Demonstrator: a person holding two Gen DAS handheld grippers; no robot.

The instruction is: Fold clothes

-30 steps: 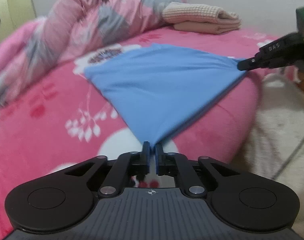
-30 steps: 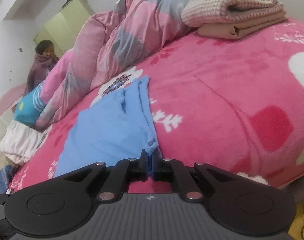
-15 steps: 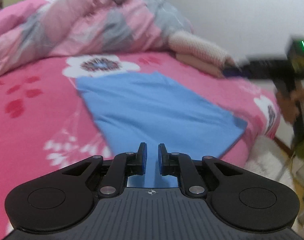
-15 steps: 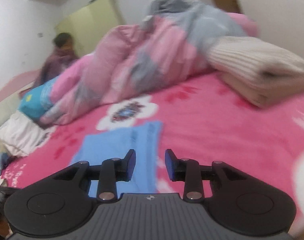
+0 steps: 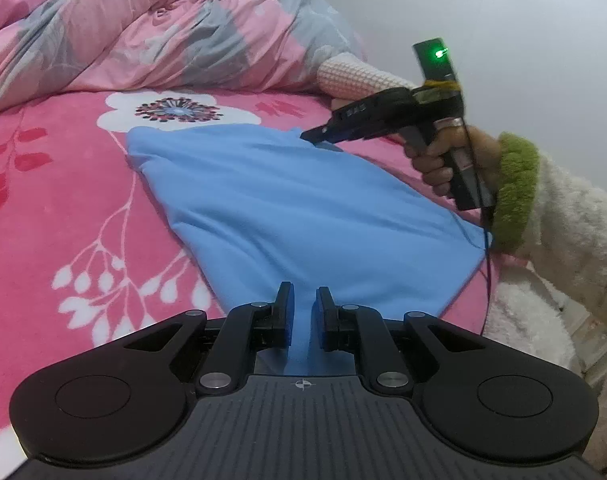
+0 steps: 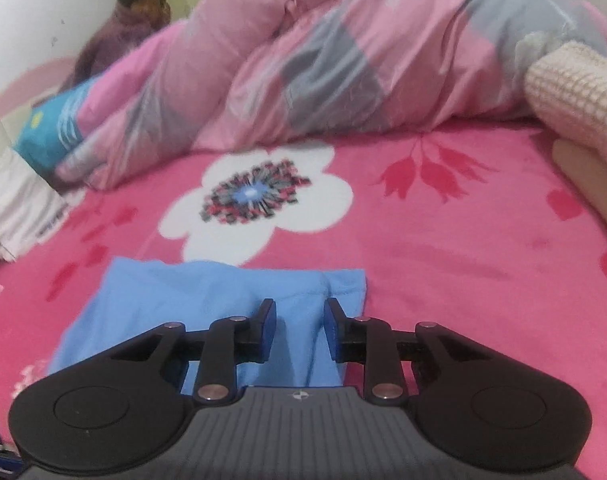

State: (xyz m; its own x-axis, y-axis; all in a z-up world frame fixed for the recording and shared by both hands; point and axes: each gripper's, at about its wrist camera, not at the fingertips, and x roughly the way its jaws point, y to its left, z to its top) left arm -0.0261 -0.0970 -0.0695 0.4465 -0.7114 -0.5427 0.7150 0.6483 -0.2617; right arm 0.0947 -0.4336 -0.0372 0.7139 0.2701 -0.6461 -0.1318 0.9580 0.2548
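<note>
Now flat on bed [image 5: 43,200]: blue cloth [image 5: 295,216]; left gripper [image 5: 302,312] slack, gripping nothing; right gripper [image 6: 299,328] closing over far edge, cloth unpinched; best pinch both layers at corner before lifting

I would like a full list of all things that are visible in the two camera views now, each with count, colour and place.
blue garment: one, light blue, lying flat on the bed cover, near its front edge.
bed cover: one, bright pink with white flowers, under the garment.
quilt: one, pink and grey, bunched at the back of the bed.
folded clothes: one pile, cream knit on top of a beige piece, at the bed's right side.
teal pillow: one, at the far left, partly under the quilt.
other person: one, dark clothing, far background, blurred.
left claw: black, jaws apart over the garment's near end.
right claw: black, jaws closing, garment's far corner below them.
right hand: holds the claw handle; green cuff, cream fleece sleeve.
</note>
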